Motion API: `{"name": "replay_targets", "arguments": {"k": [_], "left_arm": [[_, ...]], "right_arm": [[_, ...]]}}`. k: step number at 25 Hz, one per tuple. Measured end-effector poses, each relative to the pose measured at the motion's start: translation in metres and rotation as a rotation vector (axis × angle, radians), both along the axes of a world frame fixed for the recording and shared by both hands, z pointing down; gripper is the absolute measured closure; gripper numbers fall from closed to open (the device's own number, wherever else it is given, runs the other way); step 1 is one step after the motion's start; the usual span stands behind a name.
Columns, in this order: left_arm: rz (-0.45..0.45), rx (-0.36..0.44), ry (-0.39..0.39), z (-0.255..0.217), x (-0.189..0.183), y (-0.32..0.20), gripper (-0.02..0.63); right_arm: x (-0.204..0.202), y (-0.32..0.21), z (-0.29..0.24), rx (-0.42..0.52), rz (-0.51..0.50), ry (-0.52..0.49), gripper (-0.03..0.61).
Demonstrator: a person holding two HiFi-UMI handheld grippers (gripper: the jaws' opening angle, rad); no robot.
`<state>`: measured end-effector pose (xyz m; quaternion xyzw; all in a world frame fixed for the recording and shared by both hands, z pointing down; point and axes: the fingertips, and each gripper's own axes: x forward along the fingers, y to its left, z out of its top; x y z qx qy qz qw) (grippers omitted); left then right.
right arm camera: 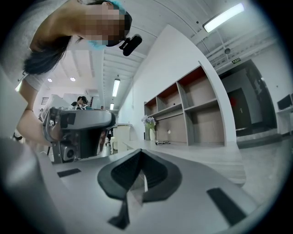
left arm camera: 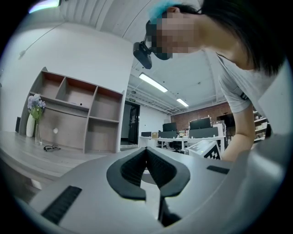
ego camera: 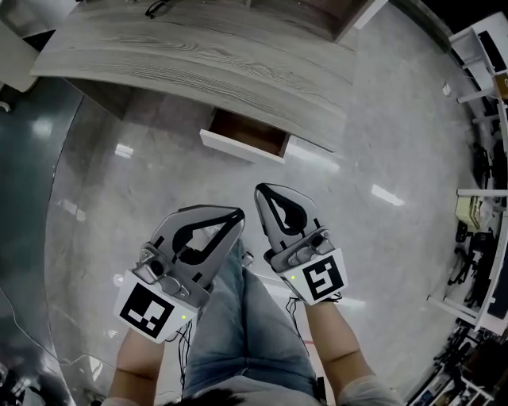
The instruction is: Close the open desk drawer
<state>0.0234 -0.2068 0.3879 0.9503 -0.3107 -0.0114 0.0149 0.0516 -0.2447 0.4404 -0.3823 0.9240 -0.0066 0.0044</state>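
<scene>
An open drawer [ego camera: 246, 136] with a white front and brown inside juts out from under the grey wood desk [ego camera: 198, 55]. Both grippers hang over the floor in front of it, well short of the drawer. My left gripper [ego camera: 236, 214] is shut with nothing in it and points up and right. My right gripper [ego camera: 263, 191] is also shut and empty, its tips nearest the drawer front. In the left gripper view the jaws [left arm camera: 146, 149] meet at the tip. The right gripper view shows its jaws [right arm camera: 139, 151] closed the same way.
A pair of glasses [ego camera: 158, 8] lies on the desk top, near a vase of flowers [left arm camera: 33, 114] and an open shelf unit [left arm camera: 78, 114]. White shelving [ego camera: 484, 47] and clutter line the right side. The floor [ego camera: 143, 182] is glossy grey stone. The person's leg [ego camera: 246, 333] is below the grippers.
</scene>
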Motion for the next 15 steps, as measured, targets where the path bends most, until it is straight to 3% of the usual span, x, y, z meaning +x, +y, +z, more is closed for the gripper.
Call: {"name": "replay_targets", "arguments": {"k": [15], "left_arm": [[0.032, 0.030, -0.001, 0.064, 0.010, -0.005, 0.603]], "right_arm": [[0.004, -0.024, 0.087, -0.011, 0.057, 0.002, 0.571]]}}
